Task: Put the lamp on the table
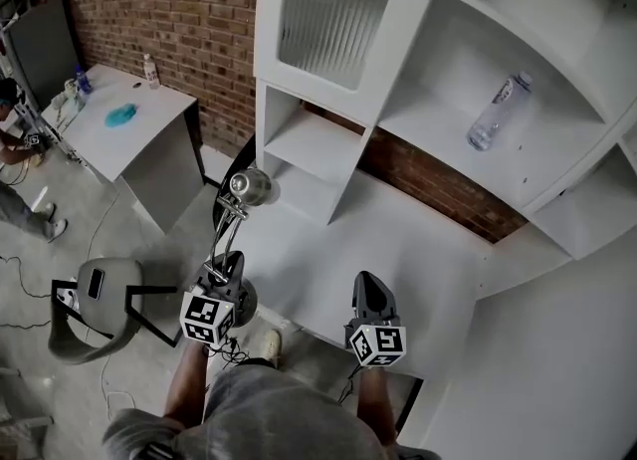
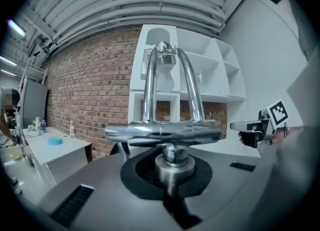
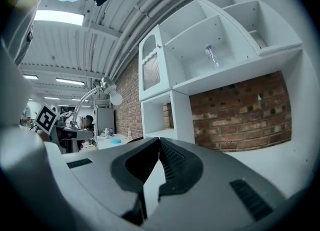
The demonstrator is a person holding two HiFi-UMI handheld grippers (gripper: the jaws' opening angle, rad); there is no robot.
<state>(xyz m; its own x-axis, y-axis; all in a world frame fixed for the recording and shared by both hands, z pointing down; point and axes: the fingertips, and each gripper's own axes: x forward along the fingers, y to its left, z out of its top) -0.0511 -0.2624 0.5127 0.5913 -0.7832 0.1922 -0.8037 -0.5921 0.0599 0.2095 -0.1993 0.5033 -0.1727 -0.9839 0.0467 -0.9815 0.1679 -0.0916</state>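
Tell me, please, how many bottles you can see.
2 for sure: one bottle lies on the cabinet shelf, another stands on the side table by the brick wall. A blue-topped item at that table's far corner may be a third.

A head camera is set above, aimed steeply down over the left claw (image 1: 227, 267), the right claw (image 1: 370, 289) and the white counter (image 1: 398, 249). A wide-angle camera is carried on each claw, placed close behind its jaws and faced roughly level. The shelf unit (image 1: 448, 80) and brick wall (image 1: 179, 10) are shared by all three views.
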